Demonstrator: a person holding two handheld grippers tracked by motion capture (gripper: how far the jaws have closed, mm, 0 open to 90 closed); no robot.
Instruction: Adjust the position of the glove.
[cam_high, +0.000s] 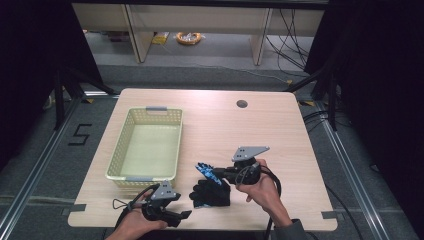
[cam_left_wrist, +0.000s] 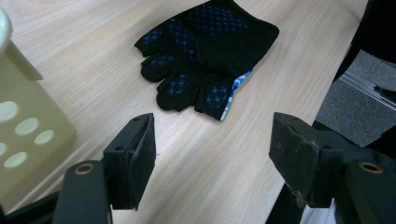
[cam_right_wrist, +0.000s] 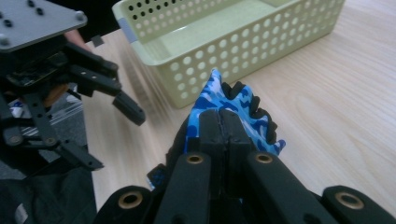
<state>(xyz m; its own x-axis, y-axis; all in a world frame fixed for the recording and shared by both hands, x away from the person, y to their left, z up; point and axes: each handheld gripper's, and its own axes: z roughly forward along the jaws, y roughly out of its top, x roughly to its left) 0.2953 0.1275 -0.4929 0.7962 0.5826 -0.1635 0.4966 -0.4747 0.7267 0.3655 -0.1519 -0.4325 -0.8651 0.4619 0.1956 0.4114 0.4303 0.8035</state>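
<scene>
table (cam_high: 280, 130): wood | basket (cam_high: 146, 145): yellow, on left side | black glove (cam_high: 212, 194): flat near front edge | right gripper (cam_high: 216, 174): jaws pinch blue glove (cam_high: 206, 171), lifted beside basket | left gripper (cam_high: 186, 215): jaws wide, hold nothing

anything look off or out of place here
Nothing is spilled or damaged. The yellow basket holds nothing. One black glove lies flat near the table's front edge, while the right gripper is clamped on a blue camouflage glove. The left gripper is open.

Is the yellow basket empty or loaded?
Empty: the basket floor is bare in the high view; both gloves are outside it.
</scene>
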